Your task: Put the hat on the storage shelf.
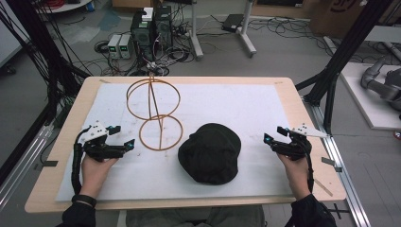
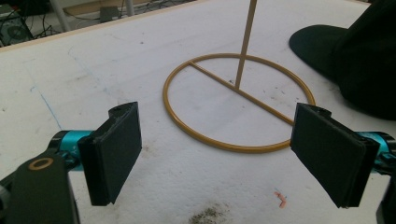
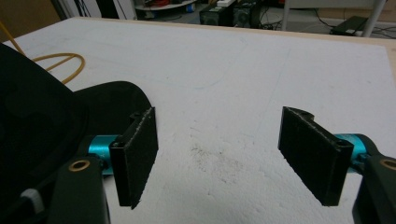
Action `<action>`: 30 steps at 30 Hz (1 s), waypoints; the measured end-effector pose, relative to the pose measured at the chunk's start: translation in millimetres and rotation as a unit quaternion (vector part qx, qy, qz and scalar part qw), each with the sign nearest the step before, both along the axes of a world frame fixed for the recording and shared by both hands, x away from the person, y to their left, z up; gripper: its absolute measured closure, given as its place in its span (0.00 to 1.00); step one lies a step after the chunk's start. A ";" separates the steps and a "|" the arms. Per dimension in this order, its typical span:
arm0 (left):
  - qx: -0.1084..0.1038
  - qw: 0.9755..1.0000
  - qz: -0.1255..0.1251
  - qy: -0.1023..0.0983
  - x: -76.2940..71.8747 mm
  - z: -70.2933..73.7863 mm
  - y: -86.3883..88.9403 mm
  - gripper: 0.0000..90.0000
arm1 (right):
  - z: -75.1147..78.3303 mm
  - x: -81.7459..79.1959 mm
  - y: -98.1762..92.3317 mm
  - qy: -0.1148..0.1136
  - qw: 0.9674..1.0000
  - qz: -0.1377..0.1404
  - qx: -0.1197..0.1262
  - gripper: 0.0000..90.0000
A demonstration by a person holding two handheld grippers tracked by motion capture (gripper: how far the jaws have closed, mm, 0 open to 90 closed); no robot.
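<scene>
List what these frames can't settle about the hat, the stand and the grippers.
- Hat: its underside and inside stay hidden in the high view; the left gripper view cuts it off at the right edge.
- Wire stand: the top ring is cut off in the left gripper view.
- Left gripper, right gripper: pads too small in the high view.

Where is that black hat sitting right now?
In the high view, the black hat lies flat on the white mat, right of centre, between the gold wire stand and the right gripper.
</scene>
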State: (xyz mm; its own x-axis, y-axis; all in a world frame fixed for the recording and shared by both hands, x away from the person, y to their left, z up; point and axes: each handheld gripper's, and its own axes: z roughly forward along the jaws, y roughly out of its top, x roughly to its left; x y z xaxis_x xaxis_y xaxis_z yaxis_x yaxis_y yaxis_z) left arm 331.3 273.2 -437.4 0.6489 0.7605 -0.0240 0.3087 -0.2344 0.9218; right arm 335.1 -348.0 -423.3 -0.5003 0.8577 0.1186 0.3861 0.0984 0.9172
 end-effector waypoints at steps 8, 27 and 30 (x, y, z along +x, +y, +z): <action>0.003 1.000 0.005 -0.003 0.6 -0.5 0.8 0.19 | 1.8 -3.2 -3.0 -0.007 1.000 0.006 0.008 0.31; -0.001 1.000 0.021 -0.007 4.0 -2.6 4.9 0.19 | 15.8 -26.3 24.3 -0.057 0.984 0.165 0.036 0.34; 0.000 1.000 0.021 -0.006 4.2 -3.0 4.0 0.19 | 15.5 -28.3 37.8 -0.055 0.978 0.197 0.028 0.37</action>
State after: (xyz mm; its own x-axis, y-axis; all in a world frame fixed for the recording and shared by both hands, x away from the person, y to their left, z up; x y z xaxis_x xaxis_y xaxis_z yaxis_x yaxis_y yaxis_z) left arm 335.5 277.2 -440.4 0.6170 0.7868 -0.0156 0.3067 -0.2222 0.9255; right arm 306.8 -310.2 -407.8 -0.8033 0.5893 0.0866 0.2275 0.1692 0.9590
